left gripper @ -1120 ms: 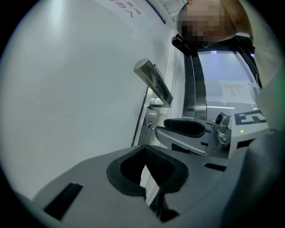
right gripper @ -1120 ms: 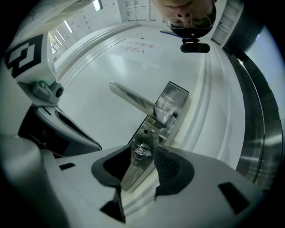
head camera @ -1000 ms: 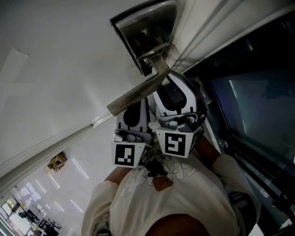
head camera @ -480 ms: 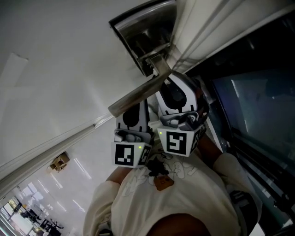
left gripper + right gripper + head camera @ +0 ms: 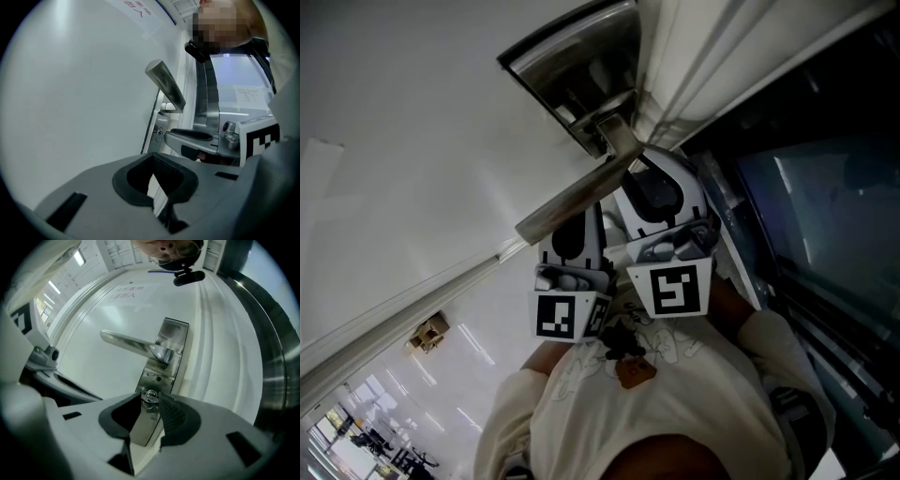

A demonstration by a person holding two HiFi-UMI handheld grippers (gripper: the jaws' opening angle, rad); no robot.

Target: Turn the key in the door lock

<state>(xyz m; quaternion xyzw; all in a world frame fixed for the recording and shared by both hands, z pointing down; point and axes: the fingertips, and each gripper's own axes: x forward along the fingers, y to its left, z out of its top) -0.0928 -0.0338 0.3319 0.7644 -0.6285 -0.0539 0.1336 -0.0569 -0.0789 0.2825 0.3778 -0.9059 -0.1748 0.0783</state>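
A steel lock plate (image 5: 172, 336) with a lever handle (image 5: 131, 344) is set in a white door. Below the lever, a small key (image 5: 150, 396) on a ring sticks out of the lock. My right gripper (image 5: 150, 401) points level at the door, and its pads are closed on the key's head. In the head view the right gripper (image 5: 661, 192) sits under the lever handle (image 5: 572, 202), which hides the key. My left gripper (image 5: 155, 165) hangs beside it, short of the door, with its jaws a little apart and nothing between them. The left gripper view shows the key (image 5: 160, 135) beside the right gripper's jaw.
A dark glass panel (image 5: 825, 206) in a metal frame runs along the door's right edge. A printed notice (image 5: 126, 291) is stuck on the door above the lever. The person's cream shirt (image 5: 656, 403) fills the lower head view.
The right gripper has rolled about its own axis on the key, so its marker cube now sits turned in the head view. The left gripper has stayed put.
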